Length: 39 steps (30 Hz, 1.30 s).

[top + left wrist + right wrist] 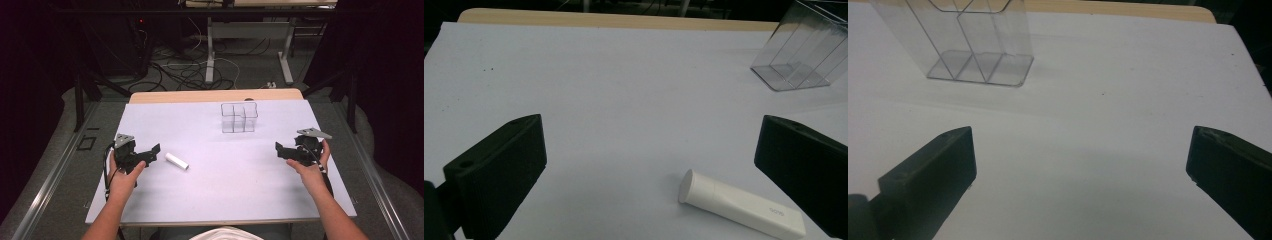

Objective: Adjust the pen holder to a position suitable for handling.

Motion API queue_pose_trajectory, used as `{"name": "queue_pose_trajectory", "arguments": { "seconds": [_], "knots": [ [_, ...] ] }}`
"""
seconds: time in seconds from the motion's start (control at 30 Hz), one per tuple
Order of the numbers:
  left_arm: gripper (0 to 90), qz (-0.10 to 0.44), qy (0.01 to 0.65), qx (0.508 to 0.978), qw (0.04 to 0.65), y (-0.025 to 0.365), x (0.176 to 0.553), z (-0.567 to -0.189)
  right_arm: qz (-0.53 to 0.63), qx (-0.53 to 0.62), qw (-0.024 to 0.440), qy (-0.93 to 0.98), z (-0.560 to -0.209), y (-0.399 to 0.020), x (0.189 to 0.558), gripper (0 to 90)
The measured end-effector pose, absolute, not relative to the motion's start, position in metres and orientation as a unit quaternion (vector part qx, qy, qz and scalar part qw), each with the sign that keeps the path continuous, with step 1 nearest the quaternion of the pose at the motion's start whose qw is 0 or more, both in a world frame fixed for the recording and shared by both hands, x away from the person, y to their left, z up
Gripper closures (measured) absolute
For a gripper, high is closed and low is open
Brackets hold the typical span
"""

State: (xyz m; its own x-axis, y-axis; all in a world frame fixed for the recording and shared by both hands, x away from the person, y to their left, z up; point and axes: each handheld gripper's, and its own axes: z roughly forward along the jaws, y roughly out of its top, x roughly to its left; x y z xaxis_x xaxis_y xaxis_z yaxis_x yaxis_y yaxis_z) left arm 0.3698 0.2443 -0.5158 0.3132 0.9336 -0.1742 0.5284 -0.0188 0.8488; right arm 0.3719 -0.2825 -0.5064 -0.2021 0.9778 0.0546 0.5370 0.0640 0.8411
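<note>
Left tool [152, 151], right tool [278, 148]: jaws wide apart.

White tube [177, 161], clear divided box [239, 117], pale lilac table [225, 190], black tools.

The white tube [177, 161] lay flat on its side on the white tabletop, long axis slanted in the high view, round flat cap end toward the upper left. Body smooth, tapering from the round cap to a flattened far end; faint small lettering near that end in the left gripper view [739, 203]. It lay on the left half of the surface, well apart from the clear divided box [239, 117], which stood upright nearer the far edge.
</note>
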Motion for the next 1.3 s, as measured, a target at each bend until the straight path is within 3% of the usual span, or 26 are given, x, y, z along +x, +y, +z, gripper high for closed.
{"name": "queue_pose_trajectory", "arguments": {
  "seconds": [0.57, 1.3],
  "knots": [
    [0.1, 0.237, 0.542, 0.669, 0.45, 0.25, 0.36, -0.513, 0.404, 0.551, 0.255, 0.684, -0.501, -0.262, 0.392, 0.0],
    [0.0, 0.234, 0.544, 0.672, 0.446, 0.25, 0.359, -0.514, 0.352, 0.543, 0.228, 0.727, -0.444, -0.214, 0.471, 2.4]
  ]
}}
